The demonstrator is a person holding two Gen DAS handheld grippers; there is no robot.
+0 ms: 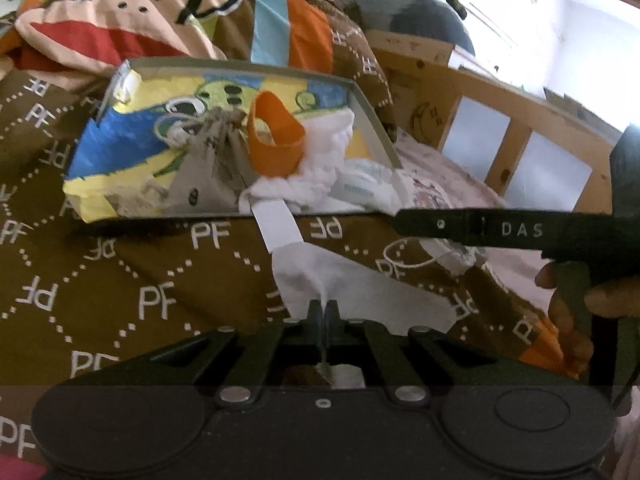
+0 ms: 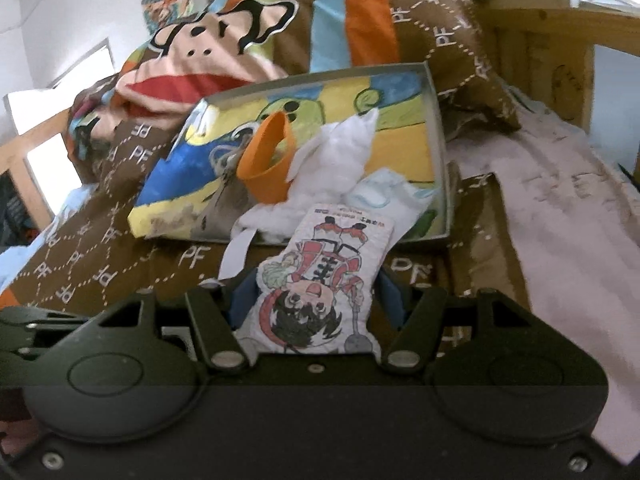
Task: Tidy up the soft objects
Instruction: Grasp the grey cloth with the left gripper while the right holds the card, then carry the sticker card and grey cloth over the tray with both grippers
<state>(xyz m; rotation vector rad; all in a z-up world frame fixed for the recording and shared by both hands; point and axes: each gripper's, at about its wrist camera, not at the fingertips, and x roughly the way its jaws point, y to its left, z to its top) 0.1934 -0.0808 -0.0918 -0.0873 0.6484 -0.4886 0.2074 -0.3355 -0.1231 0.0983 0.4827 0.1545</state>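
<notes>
right fingers [image 2: 308,300] clamped on the cartoon pouch [image 2: 320,280], just short of the box [image 2: 438,128] on the bed | left fingers [image 1: 324,312] pinched shut on white cloth [image 1: 340,280] | tip: clear the near rim before dropping | box already holds orange band [image 2: 264,160], white fluff [image 2: 340,152], drawstring bag [image 1: 212,160]

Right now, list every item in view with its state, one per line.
Left hand-held gripper: shut on white cloth.
Right hand-held gripper: gripping the cartoon-print pouch, print upside down.
Box: open, tilted on the bedding.
Orange band: standing up inside the box.
Grey drawstring bag: cinched, inside the box.
</notes>
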